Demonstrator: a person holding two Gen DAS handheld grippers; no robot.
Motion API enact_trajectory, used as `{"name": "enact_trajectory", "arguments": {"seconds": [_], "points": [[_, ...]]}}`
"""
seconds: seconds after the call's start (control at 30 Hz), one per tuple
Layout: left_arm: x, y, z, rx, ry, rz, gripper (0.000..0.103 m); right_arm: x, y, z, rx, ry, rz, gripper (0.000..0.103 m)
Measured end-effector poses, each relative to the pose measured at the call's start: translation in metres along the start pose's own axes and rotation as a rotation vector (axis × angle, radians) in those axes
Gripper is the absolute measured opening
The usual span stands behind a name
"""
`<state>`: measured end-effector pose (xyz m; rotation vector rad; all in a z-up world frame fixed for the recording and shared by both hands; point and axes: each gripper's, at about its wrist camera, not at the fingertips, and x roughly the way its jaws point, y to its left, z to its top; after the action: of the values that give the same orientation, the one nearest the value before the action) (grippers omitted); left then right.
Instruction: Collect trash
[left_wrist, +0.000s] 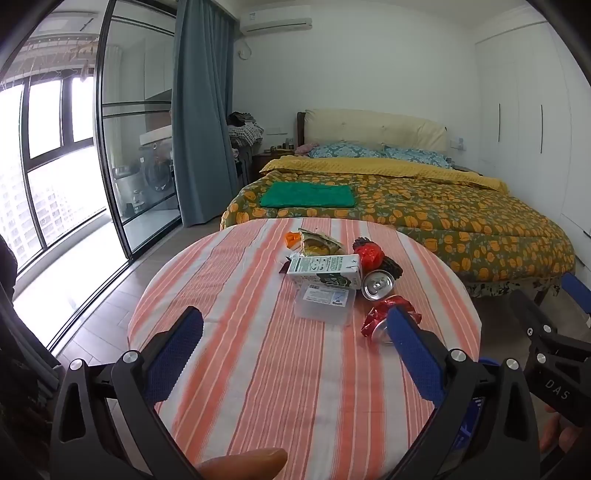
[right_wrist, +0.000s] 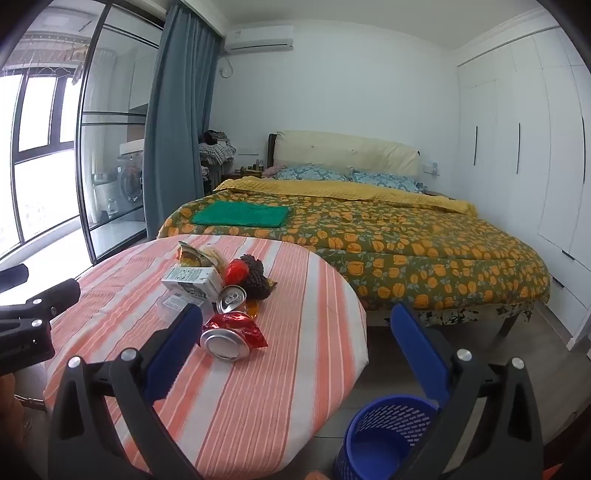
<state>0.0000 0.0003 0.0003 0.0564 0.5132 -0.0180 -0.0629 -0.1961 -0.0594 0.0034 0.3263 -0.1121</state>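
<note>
crushed red can (right_wrist: 227, 338) | on its side | striped table (right_wrist: 295, 369)

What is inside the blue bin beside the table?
The blue bin shows only its bare inner wall and part of its floor; the rest of its bottom is hidden by the rim and gripper.

Not much readable here tbh. Only clear lettering is "DAS" in pale letters on the black body of the right gripper (left_wrist: 576, 291), seen at the right edge of the left wrist view. The milk carton (left_wrist: 325, 271) lying on the table has green print and the clear plastic box (left_wrist: 325, 302) just near of it has a label, both too small to make out.
</note>
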Motion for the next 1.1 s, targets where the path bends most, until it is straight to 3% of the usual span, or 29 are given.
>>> {"name": "enact_trajectory", "arguments": {"seconds": [1.1], "points": [[-0.009,-0.004,0.005,-0.010,-0.005,-0.007,0.099,-0.012,0.003,0.002,-0.006,-0.031,0.005,0.099]]}}
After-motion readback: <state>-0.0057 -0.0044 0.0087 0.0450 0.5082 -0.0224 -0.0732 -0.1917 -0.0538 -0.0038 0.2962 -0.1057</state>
